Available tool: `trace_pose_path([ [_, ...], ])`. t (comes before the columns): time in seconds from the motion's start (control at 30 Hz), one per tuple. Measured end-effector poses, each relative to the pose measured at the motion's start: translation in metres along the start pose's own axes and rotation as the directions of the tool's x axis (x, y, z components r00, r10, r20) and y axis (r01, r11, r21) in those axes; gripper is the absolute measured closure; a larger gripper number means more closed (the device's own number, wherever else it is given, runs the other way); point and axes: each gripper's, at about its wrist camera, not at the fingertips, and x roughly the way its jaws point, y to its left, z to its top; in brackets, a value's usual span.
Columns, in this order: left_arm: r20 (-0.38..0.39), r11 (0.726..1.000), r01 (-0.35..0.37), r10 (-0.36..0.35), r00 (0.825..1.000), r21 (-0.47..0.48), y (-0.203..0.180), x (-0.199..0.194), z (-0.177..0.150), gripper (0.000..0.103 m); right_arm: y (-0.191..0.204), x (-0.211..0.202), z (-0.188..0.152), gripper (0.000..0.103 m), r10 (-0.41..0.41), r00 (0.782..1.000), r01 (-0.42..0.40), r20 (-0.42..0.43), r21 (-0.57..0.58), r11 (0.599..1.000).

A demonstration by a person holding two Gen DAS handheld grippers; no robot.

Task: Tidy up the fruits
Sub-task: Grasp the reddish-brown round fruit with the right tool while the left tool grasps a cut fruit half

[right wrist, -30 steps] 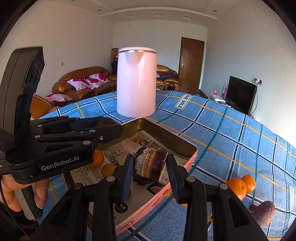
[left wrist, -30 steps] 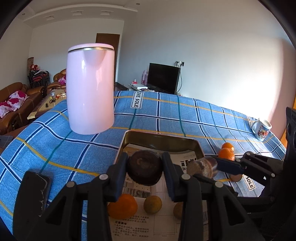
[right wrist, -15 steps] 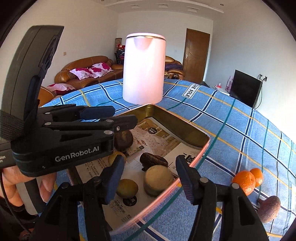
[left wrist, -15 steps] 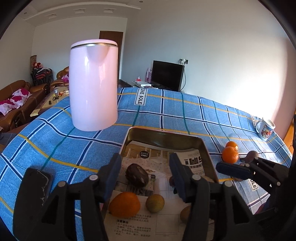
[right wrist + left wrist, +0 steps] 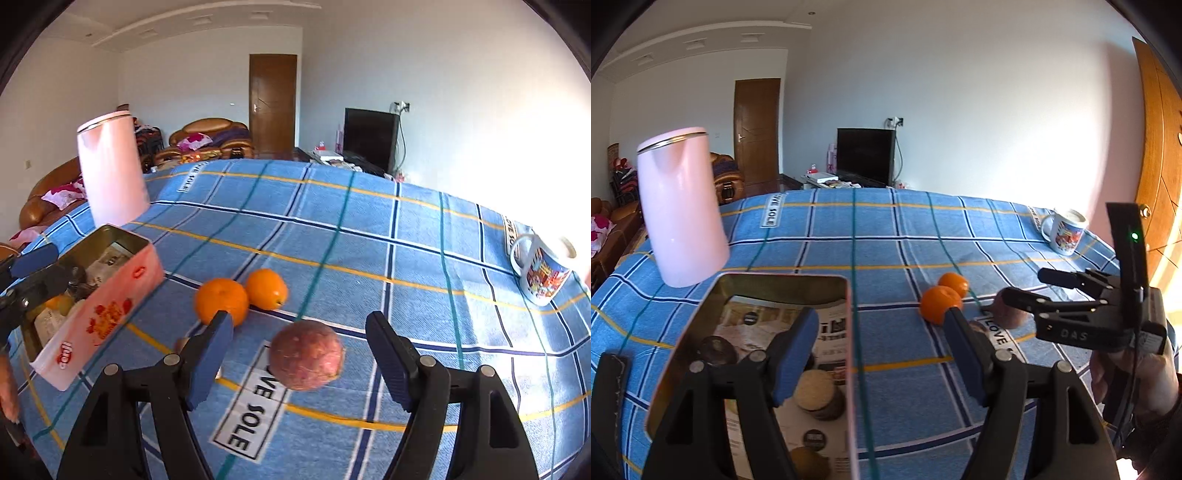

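Note:
My left gripper (image 5: 881, 350) hovers at the right rim of the pink tin (image 5: 849, 332); its jaws are opening and nothing is between them. The tin holds a dark fruit (image 5: 716, 350), a pale round fruit (image 5: 816, 387) and others on printed paper. Two oranges (image 5: 938, 304) lie together on the blue checked cloth just beyond the right finger. My right gripper (image 5: 299, 328) is also opening, over a reddish-brown round fruit (image 5: 304, 354) that rests on the cloth between its fingers, untouched. The oranges (image 5: 221, 301) sit just beyond its left finger.
A tall pink kettle (image 5: 679, 214) stands behind the tin. A printed mug (image 5: 543, 273) sits near the table's far right edge. A small fruit (image 5: 181, 343) peeks out beside my right gripper's left finger. A hand (image 5: 1123, 373) holds the right gripper.
Both grippers let go of the dark fruits they held over the tin and opened. Both then swung right, away from the tin, toward the oranges and the reddish-brown fruit.

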Motion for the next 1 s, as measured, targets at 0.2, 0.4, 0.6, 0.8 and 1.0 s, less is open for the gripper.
trace_pose_path([
  [0.2, -0.058, 0.999, 0.018, -0.015, 0.998, 0.044, -0.031, 0.023, -0.005, 0.03, -0.015, 0.028, -0.002, 0.028, 0.055, 0.994, -0.047, -0.093, 0.08, 0.996],
  [0.4, -0.088, 0.998, 0.013, -0.008, 0.996, 0.057, -0.042, 0.036, -0.006, 0.03, -0.023, 0.042, -0.008, 0.044, 0.135, 0.979, -0.113, -0.154, 0.143, 0.983],
  [0.6, -0.122, 0.996, 0.031, -0.021, 0.992, 0.078, -0.059, 0.049, -0.007, 0.03, -0.036, 0.024, -0.019, 0.05, 0.135, 0.985, -0.117, -0.108, 0.161, 0.98],
  [0.8, -0.185, 0.994, 0.047, -0.029, 0.982, 0.094, -0.078, 0.07, -0.006, 0.03, -0.058, 0.002, -0.025, 0.05, 0.073, 0.996, -0.064, -0.044, 0.18, 0.982],
  [1.0, -0.268, 0.996, 0.053, -0.034, 0.963, 0.067, -0.082, 0.092, -0.007, 0.03, -0.067, -0.004, -0.027, 0.05, 0.089, 0.996, -0.086, -0.008, 0.209, 0.974],
])
